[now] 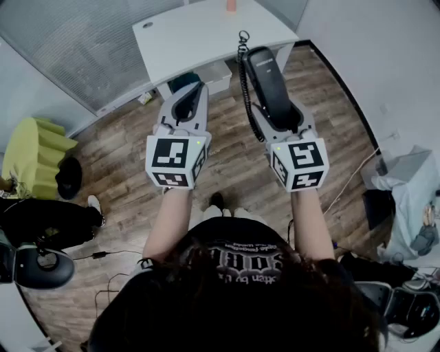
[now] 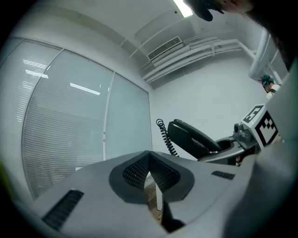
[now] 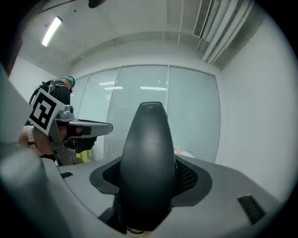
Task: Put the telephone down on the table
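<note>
Floorboards [image 1: 227,172] lie far below both arms, and a white tabletop [image 1: 199,34] stands ahead. The left gripper [image 1: 196,89] is empty, its jaws pressed together at the tips. Beside it and apart, the right gripper [image 1: 277,113] has its jaws clamped around the lower part of a black telephone [image 1: 265,79]. The telephone juts forward in the air, held clear of the tabletop. Its coiled cord [image 1: 245,89] runs along its left side. A small orange thing [image 1: 231,5], perhaps a cup, stands at the tabletop's far edge.
</note>
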Available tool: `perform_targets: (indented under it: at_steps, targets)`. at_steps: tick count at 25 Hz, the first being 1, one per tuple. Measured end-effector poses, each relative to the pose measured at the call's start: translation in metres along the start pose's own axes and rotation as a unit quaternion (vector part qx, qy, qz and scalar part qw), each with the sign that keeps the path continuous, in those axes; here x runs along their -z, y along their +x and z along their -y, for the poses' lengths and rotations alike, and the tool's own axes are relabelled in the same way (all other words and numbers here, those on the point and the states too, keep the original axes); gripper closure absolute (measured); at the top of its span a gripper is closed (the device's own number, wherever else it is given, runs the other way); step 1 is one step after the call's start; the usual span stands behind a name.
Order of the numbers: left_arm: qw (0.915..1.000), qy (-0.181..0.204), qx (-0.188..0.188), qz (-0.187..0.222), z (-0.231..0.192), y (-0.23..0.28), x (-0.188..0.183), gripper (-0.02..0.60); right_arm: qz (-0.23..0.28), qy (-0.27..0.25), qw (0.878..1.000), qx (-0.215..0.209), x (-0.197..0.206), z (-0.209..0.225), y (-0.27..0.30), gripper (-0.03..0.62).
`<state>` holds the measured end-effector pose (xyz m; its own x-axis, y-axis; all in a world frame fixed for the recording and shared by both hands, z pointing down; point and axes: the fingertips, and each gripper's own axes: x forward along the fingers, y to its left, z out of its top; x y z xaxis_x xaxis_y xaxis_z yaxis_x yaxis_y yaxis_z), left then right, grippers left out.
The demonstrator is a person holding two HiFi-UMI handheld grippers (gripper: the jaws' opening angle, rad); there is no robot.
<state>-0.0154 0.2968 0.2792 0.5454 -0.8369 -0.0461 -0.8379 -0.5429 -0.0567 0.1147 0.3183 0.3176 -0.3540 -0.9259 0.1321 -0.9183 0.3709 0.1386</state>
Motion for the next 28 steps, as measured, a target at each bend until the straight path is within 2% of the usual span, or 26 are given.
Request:
perform_targets:
  at_steps: [8, 23, 28]
  targets:
    - [0.9999, -0.015, 0.003, -0.007, -0.022, 0.02, 0.002, 0.578, -0.003, 0.003, 1.0, 0.003, -0.005, 0.008, 0.029, 0.31]
    - [0.9996, -0.021, 0.008, -0.016, -0.103, 0.069, 0.025, 0.578, -0.027, 0.03, 0.999, 0.007, 0.001, 0.005, 0.118, 0.31]
    - [0.9992, -0.03, 0.016, -0.021, -0.111, 0.087, 0.032, 0.578, -0.036, 0.03, 0.999, 0.011, 0.003, 0.012, 0.134, 0.31]
